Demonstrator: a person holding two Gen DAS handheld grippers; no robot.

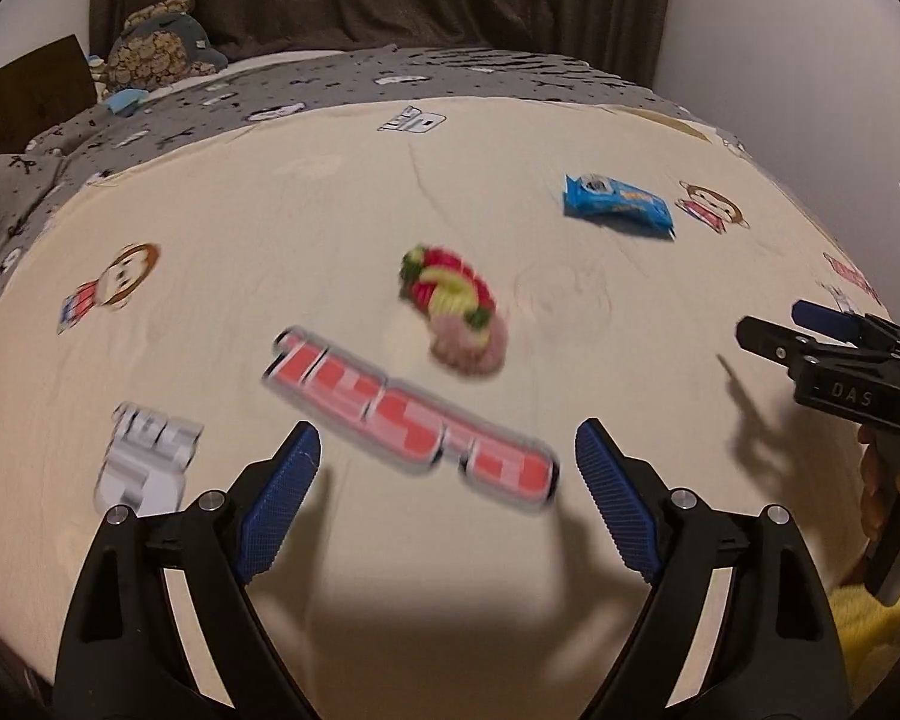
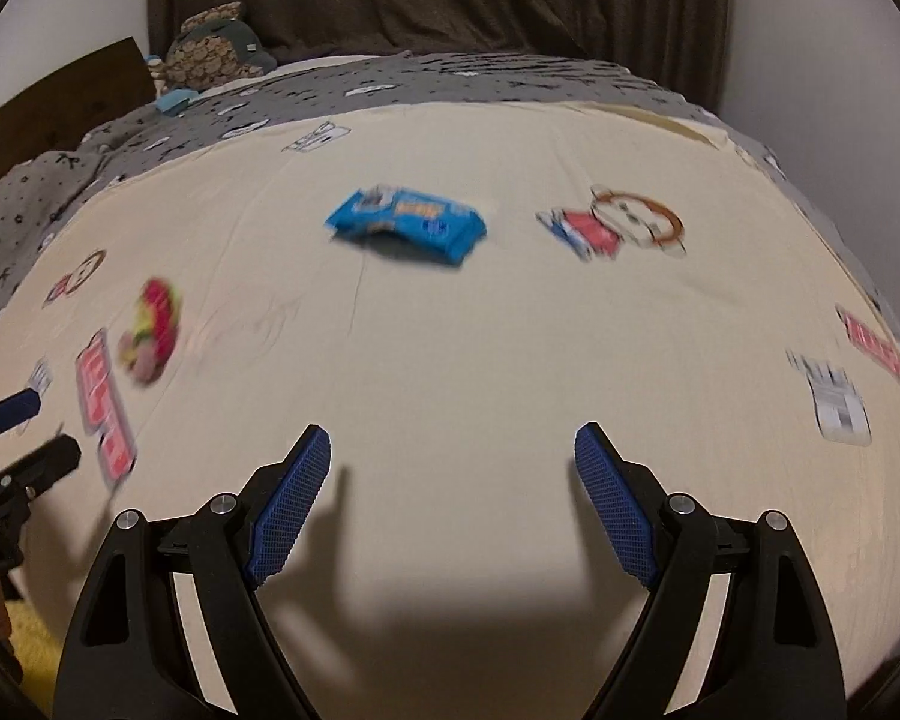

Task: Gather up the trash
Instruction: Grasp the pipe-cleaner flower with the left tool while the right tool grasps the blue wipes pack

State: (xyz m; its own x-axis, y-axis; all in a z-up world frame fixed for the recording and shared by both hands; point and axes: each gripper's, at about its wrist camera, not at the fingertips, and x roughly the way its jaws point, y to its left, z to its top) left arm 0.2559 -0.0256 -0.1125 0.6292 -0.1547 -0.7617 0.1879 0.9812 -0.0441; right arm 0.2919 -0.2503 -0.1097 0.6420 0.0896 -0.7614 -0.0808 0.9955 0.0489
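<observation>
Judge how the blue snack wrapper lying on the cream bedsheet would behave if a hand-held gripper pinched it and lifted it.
The blue snack wrapper looks like thin film with a torn, lifted end, so it would probably crumple and flop when pinched. It seems flat and possibly empty, so likely very light. Its glossy surface may slip, and on the soft cream bedsheet a push would probably slide it, not roll it.

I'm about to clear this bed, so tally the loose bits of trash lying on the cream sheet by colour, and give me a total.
Blue wrapper: 1
Red, yellow and green wrapper: 1
Total: 2 pieces on the cream sheet. The cartoon figures and lettering are printed on the cloth, so they are not counted.
</observation>
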